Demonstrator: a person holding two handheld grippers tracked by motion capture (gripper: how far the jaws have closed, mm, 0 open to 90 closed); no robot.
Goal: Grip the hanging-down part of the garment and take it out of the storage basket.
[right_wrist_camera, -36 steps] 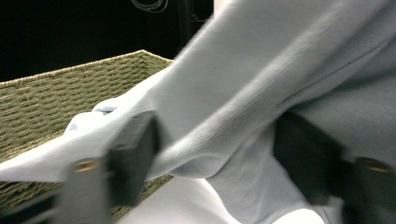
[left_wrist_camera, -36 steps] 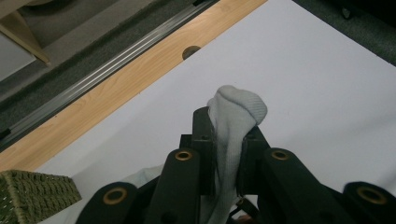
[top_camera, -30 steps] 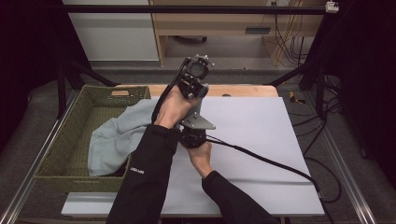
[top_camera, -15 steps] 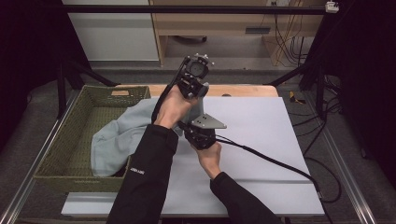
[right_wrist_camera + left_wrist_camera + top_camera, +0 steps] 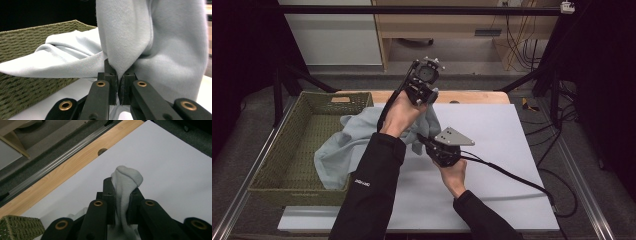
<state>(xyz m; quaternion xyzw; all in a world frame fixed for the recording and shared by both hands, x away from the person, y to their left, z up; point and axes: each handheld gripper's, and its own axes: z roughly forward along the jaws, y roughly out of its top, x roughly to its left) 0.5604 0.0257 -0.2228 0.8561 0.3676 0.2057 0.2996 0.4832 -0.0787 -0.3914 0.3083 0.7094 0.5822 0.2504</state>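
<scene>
The left gripper [image 5: 424,82] is clamped on the pale cloth [image 5: 352,145], lifting it. The right gripper [image 5: 424,142] pinches a lower fold beside the basket [image 5: 282,150].

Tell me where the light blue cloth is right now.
In the high view the cloth hangs from the raised left gripper at table centre, trails left over the basket rim, and is also pinched by the right gripper below.

White sheet [image 5: 492,165] covers most of wooden table [image 5: 472,96]; bare wood strip shows along far edge. Green woven basket [image 5: 287,165] at left. Wooden shelving [image 5: 447,22] beyond, cables [image 5: 517,35] hanging.
</scene>
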